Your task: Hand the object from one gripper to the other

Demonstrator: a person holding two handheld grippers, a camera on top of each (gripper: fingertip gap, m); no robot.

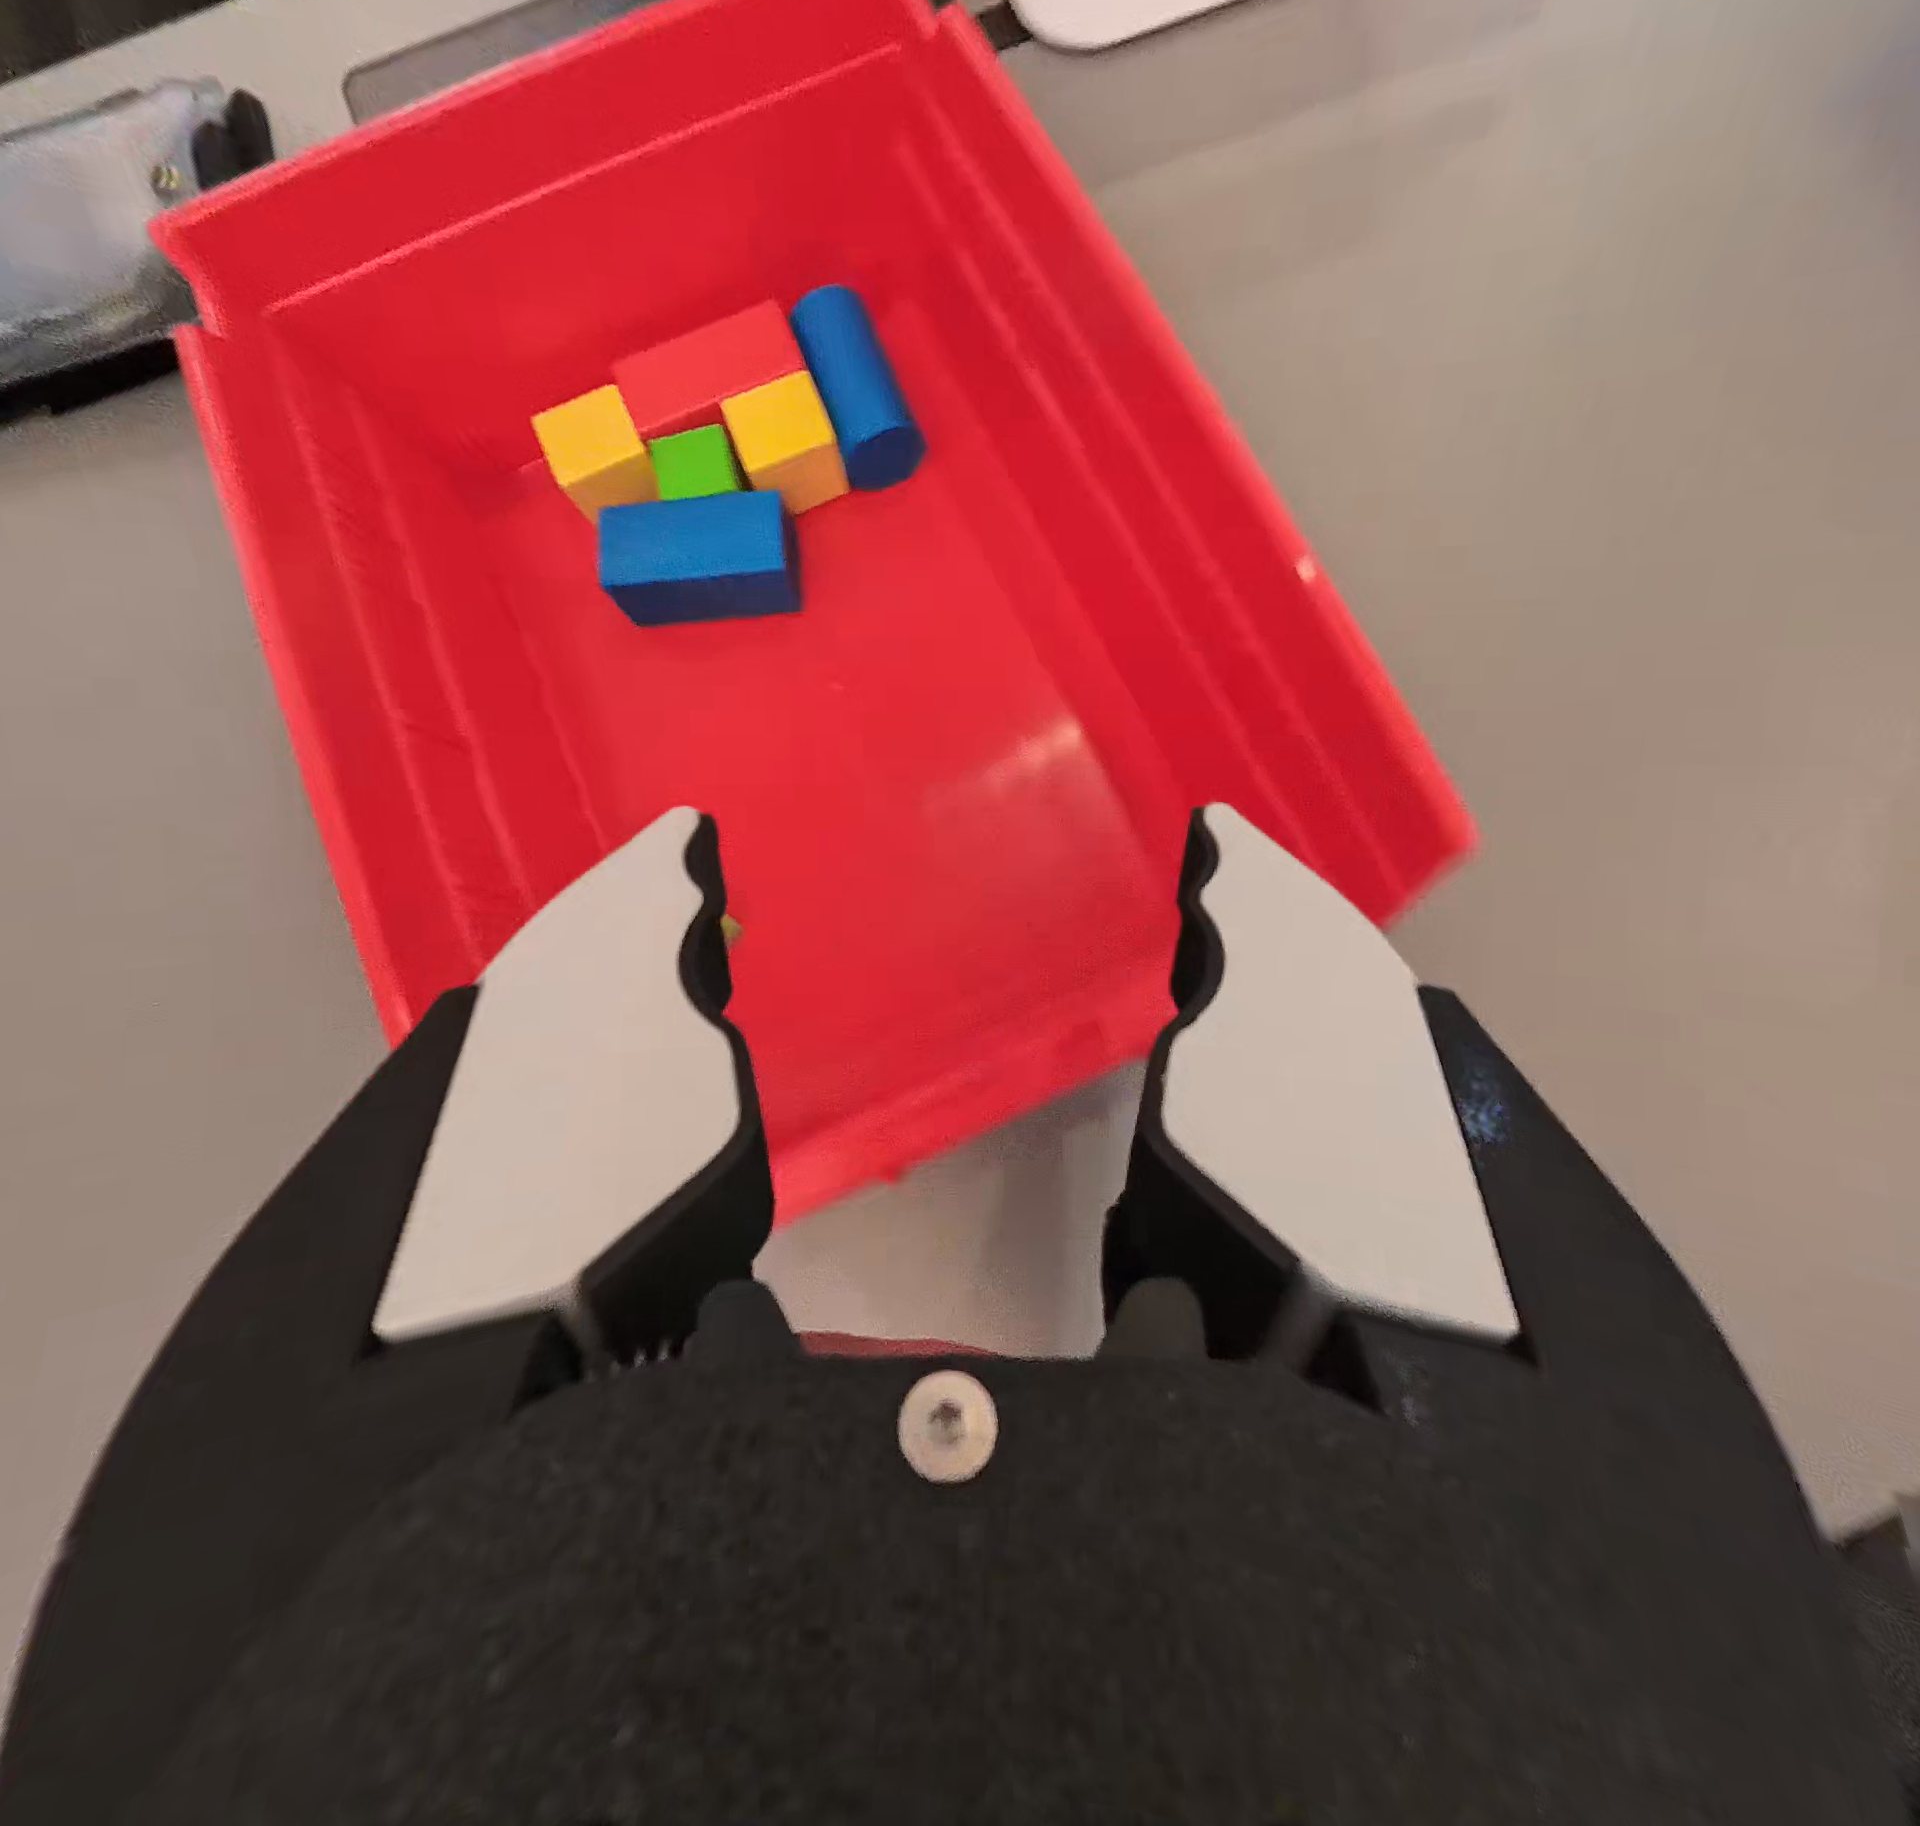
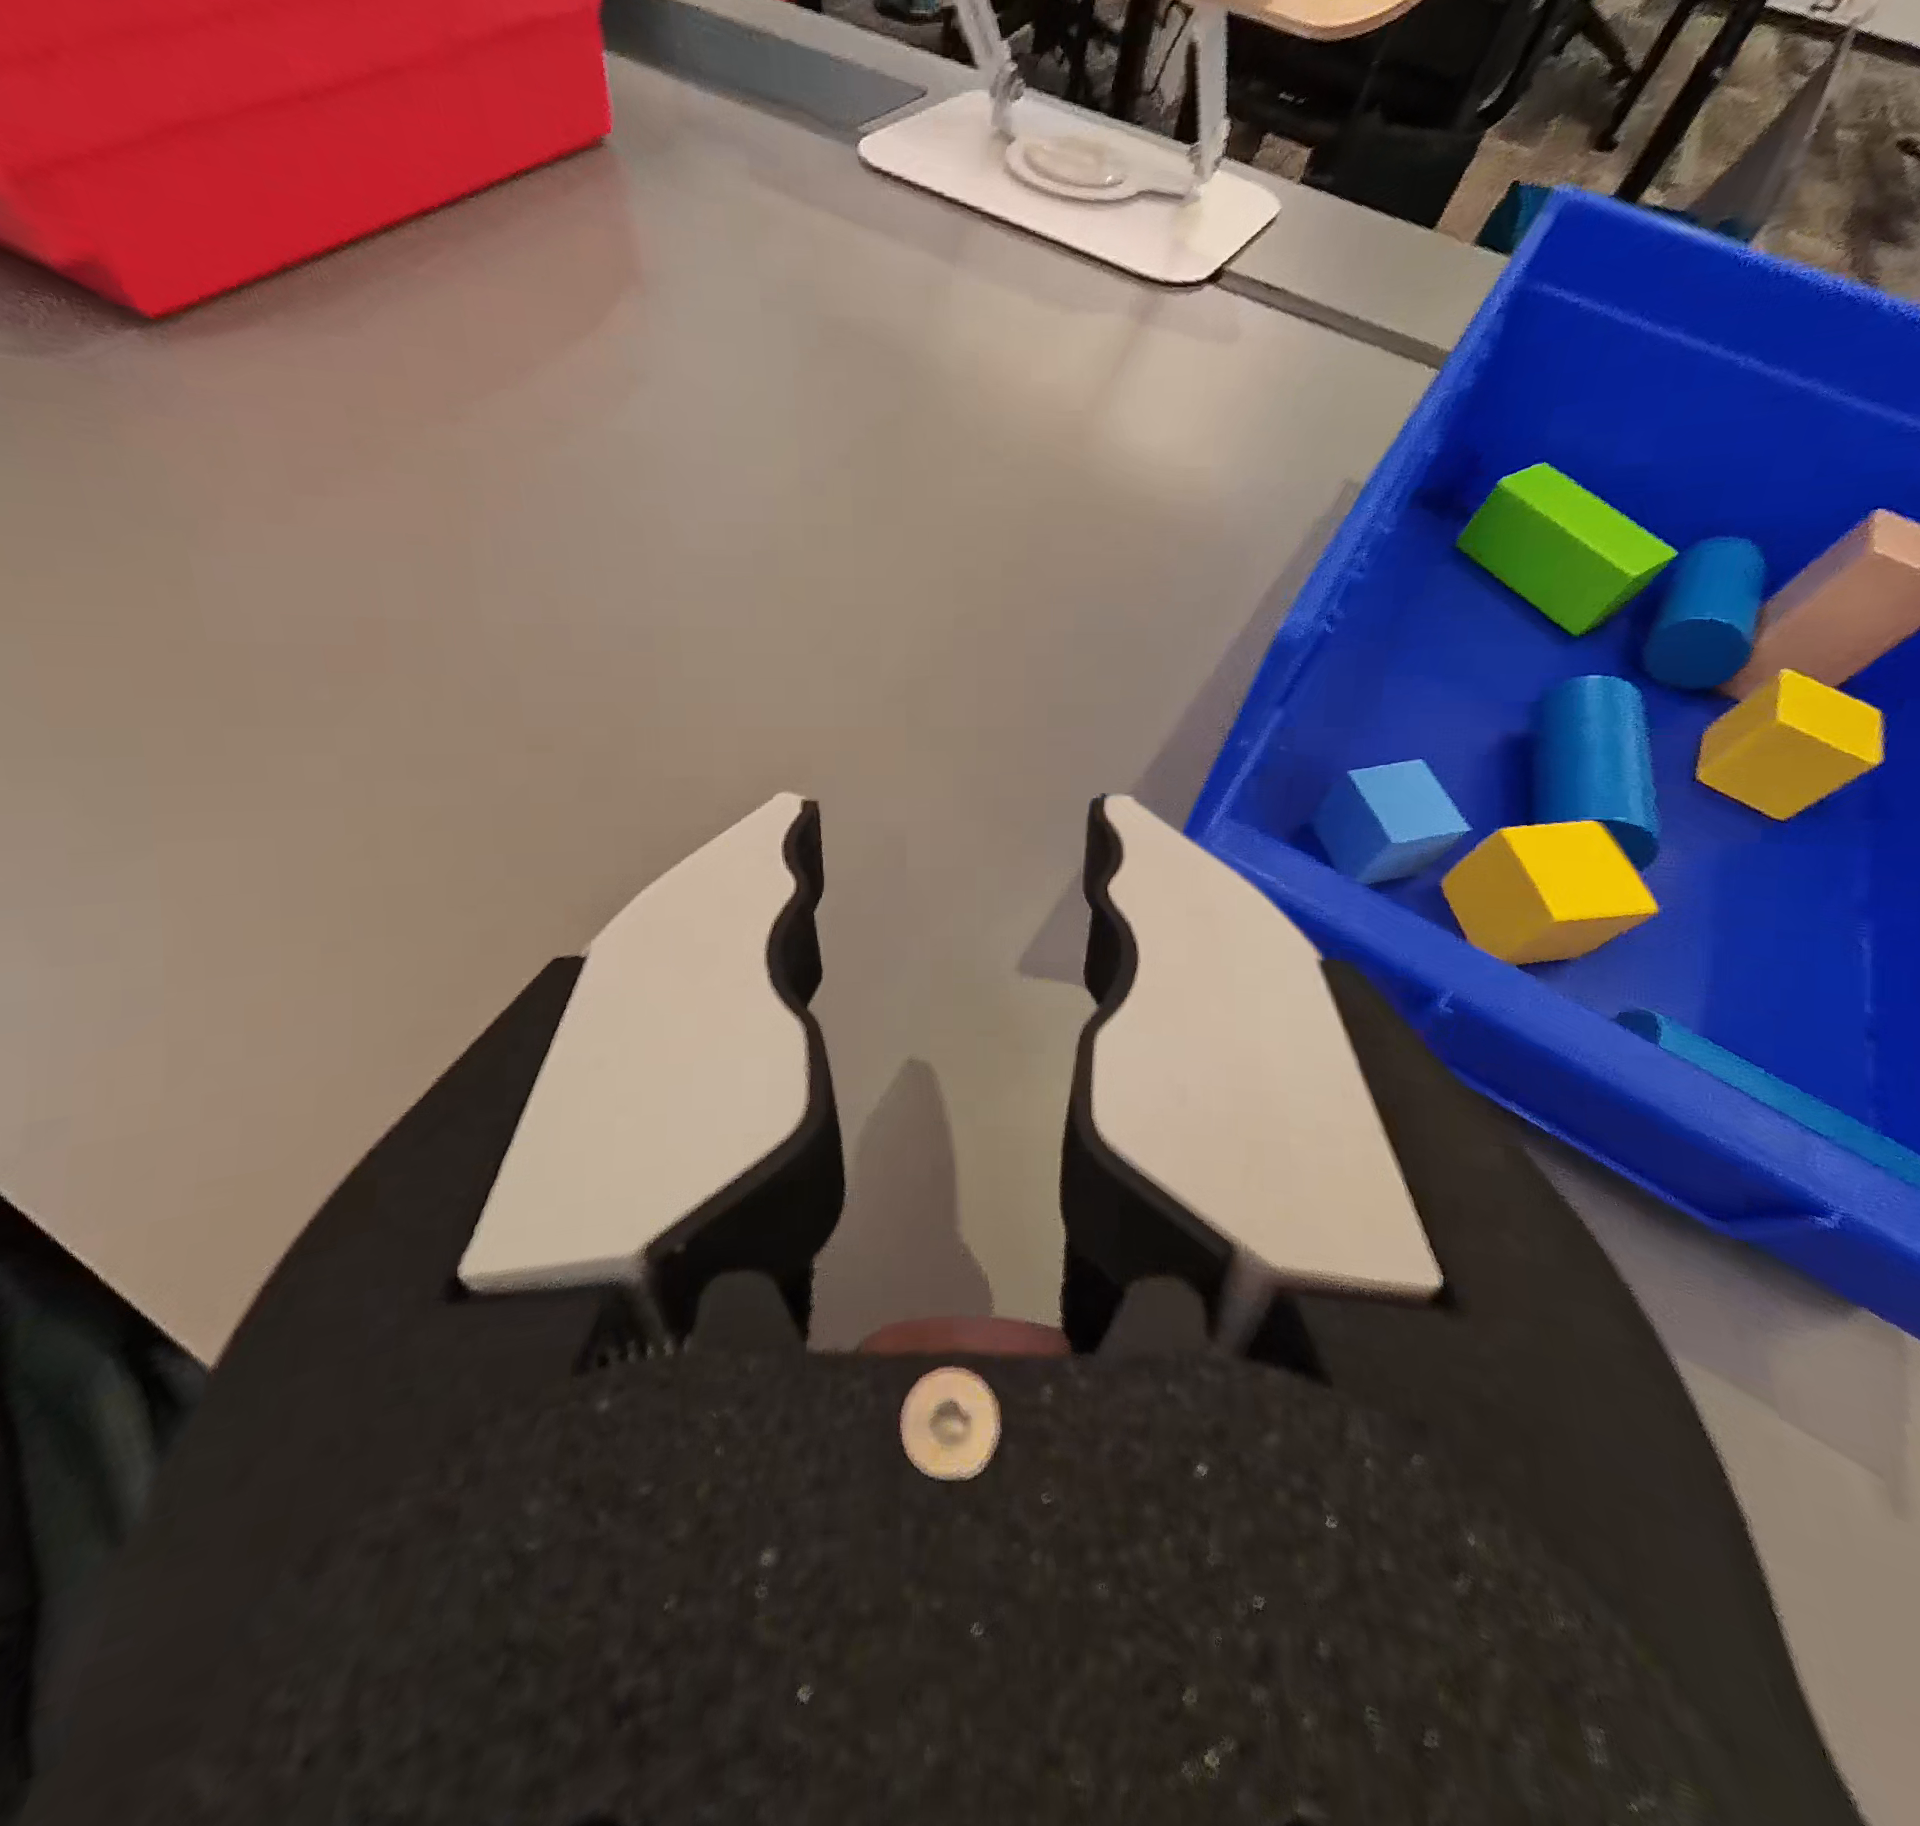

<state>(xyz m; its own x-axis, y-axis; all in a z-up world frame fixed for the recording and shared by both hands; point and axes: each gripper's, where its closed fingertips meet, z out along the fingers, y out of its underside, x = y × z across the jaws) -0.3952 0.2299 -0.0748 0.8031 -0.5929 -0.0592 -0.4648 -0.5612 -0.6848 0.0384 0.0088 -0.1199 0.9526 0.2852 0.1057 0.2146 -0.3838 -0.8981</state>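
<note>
In the left wrist view my left gripper [image 1: 951,820] is open and empty, held above the near end of a red bin [image 1: 1039,218]. Far inside the bin lies a cluster of wooden blocks: a blue brick [image 1: 696,555], a green cube [image 1: 694,463], two yellow cubes [image 1: 590,446] [image 1: 784,436], a red brick [image 1: 717,363] and a blue cylinder [image 1: 857,384]. In the right wrist view my right gripper [image 2: 951,810] is open and empty above the bare grey table [image 2: 623,581], left of a blue bin [image 2: 1351,945] holding several blocks.
The blue bin holds a green block [image 2: 1564,545], blue cylinders [image 2: 1595,763], yellow blocks [image 2: 1548,888], a light blue cube [image 2: 1387,818] and a tan block [image 2: 1844,613]. The red bin's side [image 2: 291,93] shows at far left. A white stand base [image 2: 1070,187] sits at the table's far edge.
</note>
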